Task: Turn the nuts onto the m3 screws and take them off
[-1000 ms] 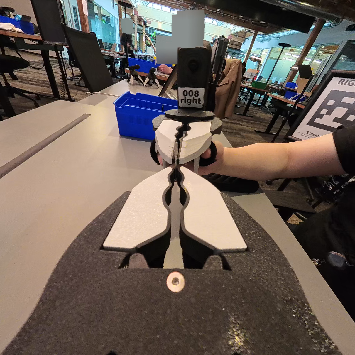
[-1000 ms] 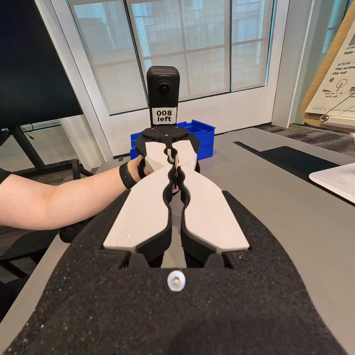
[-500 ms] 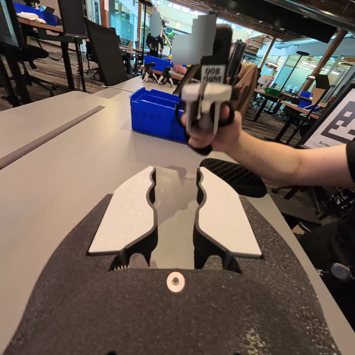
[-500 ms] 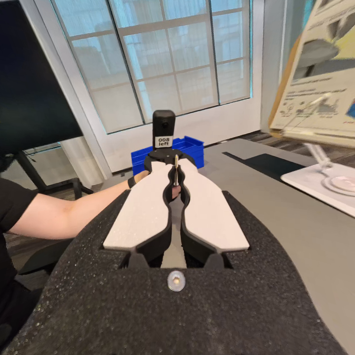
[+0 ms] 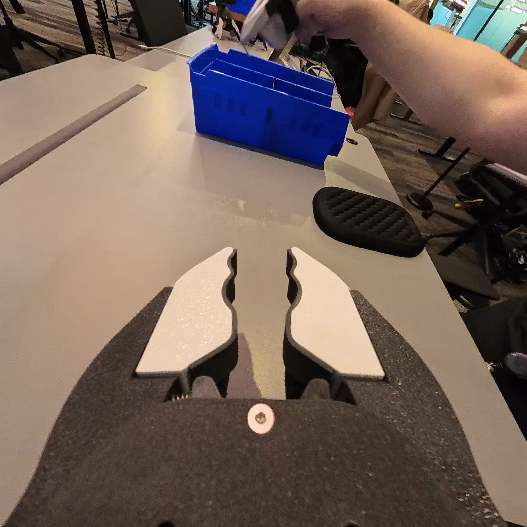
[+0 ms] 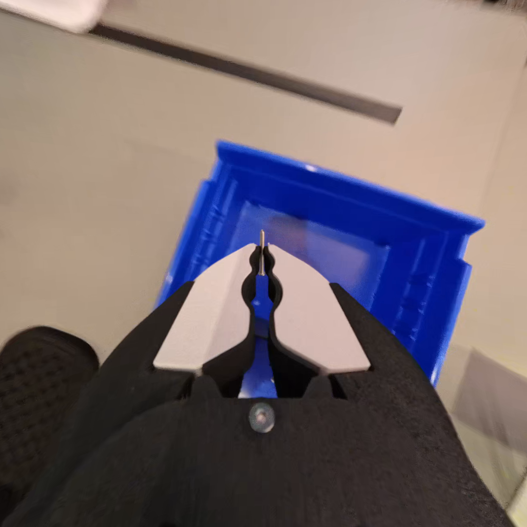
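Observation:
My right gripper (image 6: 261, 247) is shut on a thin metal screw (image 6: 261, 253) whose tip sticks out past the fingertips. It points down over the open blue bin (image 6: 328, 245). In the left wrist view the right gripper (image 5: 253, 42) is held in a hand at the top, above the far end of the blue bin (image 5: 265, 114), with the screw (image 5: 247, 51) hanging from it. My left gripper (image 5: 261, 253) is open and empty, low over the grey table (image 5: 114, 214), well short of the bin. No nut is visible.
A black mesh chair back (image 5: 365, 221) sits at the table's right edge and also shows in the right wrist view (image 6: 37, 370). A dark groove (image 5: 68, 134) runs along the table on the left. Chairs and desks stand beyond the table. The gap from one gripper's tips to the other's is roughly 45 centimetres.
The two grippers were tip to tip and shut; the left one has opened and drawn back empty. The right one has swung away with the screw and now points down over the blue bin.

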Action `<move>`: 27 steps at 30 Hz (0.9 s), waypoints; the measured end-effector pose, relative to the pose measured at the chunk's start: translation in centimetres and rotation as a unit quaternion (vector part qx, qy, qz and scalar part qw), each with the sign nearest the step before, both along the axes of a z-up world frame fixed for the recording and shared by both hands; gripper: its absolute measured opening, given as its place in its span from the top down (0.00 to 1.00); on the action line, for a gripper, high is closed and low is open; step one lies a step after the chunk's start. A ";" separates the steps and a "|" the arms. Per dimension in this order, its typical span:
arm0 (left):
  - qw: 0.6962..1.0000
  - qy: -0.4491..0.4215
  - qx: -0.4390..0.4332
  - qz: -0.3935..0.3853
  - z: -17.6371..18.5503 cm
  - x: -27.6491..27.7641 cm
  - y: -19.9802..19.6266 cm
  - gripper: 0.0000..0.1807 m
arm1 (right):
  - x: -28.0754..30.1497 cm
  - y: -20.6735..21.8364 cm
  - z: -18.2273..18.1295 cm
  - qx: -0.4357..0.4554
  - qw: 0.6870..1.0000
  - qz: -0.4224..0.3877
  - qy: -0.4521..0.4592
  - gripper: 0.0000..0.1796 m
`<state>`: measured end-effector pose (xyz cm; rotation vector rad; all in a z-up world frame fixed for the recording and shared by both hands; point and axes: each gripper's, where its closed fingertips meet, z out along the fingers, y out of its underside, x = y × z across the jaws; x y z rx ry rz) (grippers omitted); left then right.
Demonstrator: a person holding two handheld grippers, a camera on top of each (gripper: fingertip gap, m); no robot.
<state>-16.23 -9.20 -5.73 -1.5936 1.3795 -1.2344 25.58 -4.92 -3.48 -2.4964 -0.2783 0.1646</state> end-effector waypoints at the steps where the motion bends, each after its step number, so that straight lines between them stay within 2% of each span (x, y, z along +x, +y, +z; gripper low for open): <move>1: 1.000 0.001 0.000 0.001 0.0 0.0 0.1 0.82 | 1.0 -0.1 -1.5 -0.035 0.999 0.000 -0.021 0.99; 5: 1.000 0.002 -0.001 0.010 -0.1 -0.4 0.5 0.82 | 3.3 -0.1 -6.0 -0.150 0.984 0.030 -0.089 0.98; 11: 1.000 0.001 -0.001 0.027 -0.1 -1.3 1.4 0.83 | 4.6 0.4 -9.0 -0.234 0.948 0.127 -0.174 0.98; 16: 0.999 0.002 -0.003 0.035 -0.3 -1.8 1.8 0.83 | 4.7 0.3 -10.6 -0.249 0.920 0.220 -0.206 0.98; 27: 0.999 0.028 -0.005 0.030 -1.5 -1.8 1.8 0.83 | 5.0 0.3 -11.8 -0.256 0.911 0.249 -0.205 0.99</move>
